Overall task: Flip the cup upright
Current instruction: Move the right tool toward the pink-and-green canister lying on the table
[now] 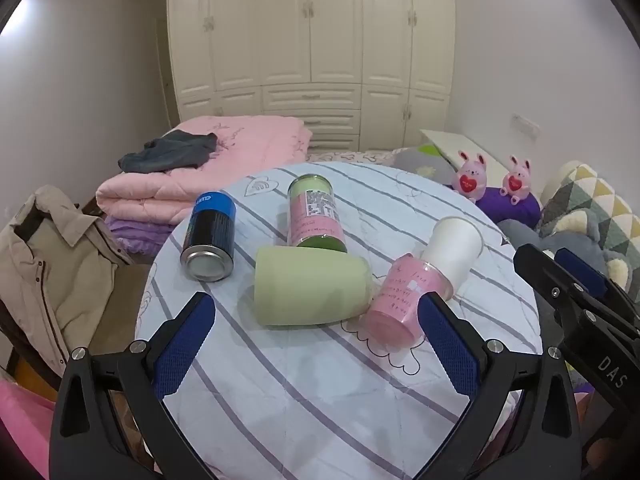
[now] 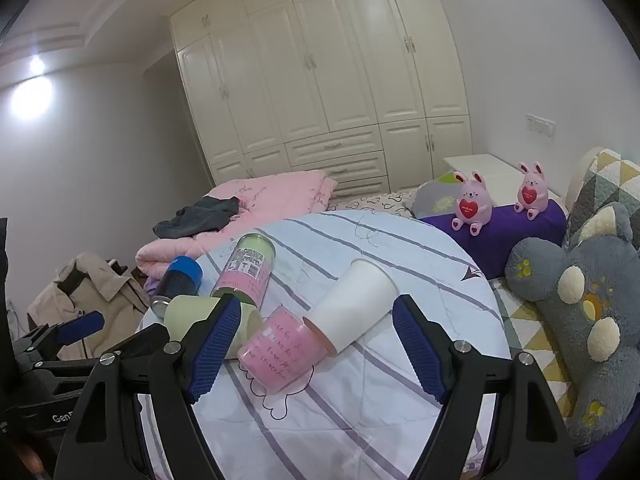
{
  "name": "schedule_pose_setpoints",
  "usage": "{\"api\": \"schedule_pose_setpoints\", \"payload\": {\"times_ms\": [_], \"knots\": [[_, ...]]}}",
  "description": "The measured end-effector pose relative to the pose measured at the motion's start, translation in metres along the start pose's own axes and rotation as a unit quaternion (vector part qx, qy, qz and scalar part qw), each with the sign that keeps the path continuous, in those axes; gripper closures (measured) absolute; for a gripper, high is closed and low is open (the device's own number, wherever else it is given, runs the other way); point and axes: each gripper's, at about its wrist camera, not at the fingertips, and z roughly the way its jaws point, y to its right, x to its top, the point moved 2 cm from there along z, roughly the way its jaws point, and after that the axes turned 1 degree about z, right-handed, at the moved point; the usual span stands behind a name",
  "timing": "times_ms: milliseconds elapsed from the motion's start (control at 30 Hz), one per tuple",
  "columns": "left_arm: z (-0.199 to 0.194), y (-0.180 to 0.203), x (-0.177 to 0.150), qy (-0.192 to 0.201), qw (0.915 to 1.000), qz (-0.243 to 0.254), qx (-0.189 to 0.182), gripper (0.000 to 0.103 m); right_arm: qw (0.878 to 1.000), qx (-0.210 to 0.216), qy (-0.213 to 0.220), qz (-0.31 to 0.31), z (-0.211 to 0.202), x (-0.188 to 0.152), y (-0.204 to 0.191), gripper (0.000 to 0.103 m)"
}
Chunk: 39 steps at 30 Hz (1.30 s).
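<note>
Several cups lie on their sides on a round striped table [image 1: 320, 380]. A pale green cup [image 1: 312, 286] lies in the middle, just beyond my open, empty left gripper [image 1: 316, 312]. A pink cup [image 1: 404, 300] lies to its right, with a white paper cup [image 1: 454, 250] nested mouth-first into it. In the right wrist view the pink cup [image 2: 280, 348] and the white cup [image 2: 352, 308] lie between the fingers of my open, empty right gripper [image 2: 316, 316]; the green cup [image 2: 188, 314] is partly hidden behind the left finger.
A blue and black can [image 1: 210, 236] and a pink and green jar [image 1: 318, 212] also lie on the table. A folded pink quilt [image 1: 208, 168] and a beige jacket [image 1: 48, 264] are to the left. Plush toys [image 2: 580, 300] and pillows are to the right.
</note>
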Motion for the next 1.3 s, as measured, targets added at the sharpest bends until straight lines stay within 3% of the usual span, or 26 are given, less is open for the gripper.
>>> {"api": "schedule_pose_setpoints", "payload": {"times_ms": [1300], "knots": [[0.009,-0.002,-0.012,-0.023,0.9996,-0.011,-0.007,0.001,1.000,0.004,-0.004,0.000,0.003,-0.002,-0.003,0.023]]}}
